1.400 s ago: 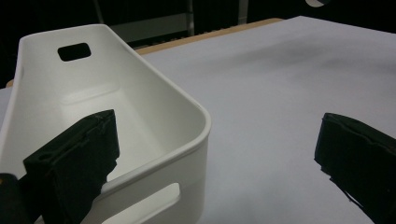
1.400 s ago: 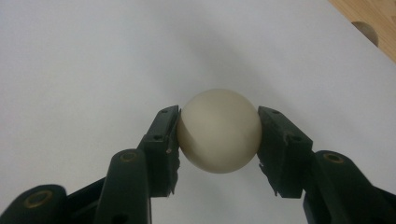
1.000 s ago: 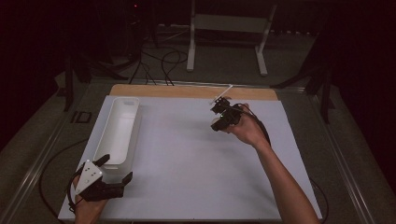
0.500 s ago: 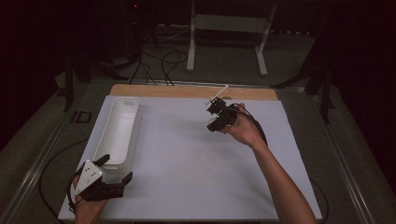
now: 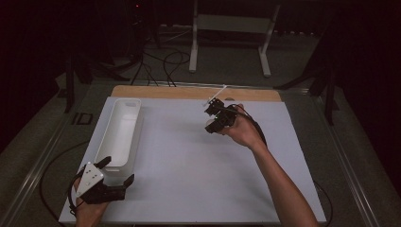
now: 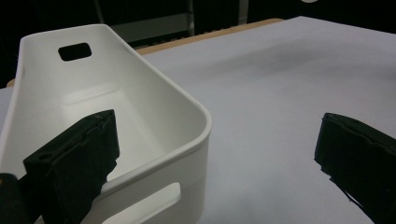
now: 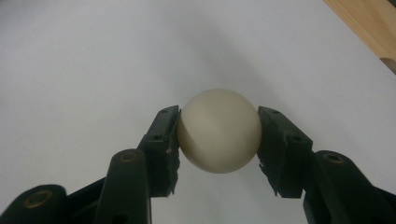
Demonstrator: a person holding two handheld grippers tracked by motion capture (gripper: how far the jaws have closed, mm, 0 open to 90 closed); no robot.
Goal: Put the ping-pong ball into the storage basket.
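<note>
White table surface backed by wooden strip along far edge. Long white bin set at left side, handle cutouts at ends. Left gripper held at bin's near end, jaws wide apart, one inside rim. Right gripper held above centre-right, jaws clamped on cream ball.

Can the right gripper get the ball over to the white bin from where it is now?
Probably yes: the right gripper holds the ball, and bare white mat lies between it and the open bin.
</note>
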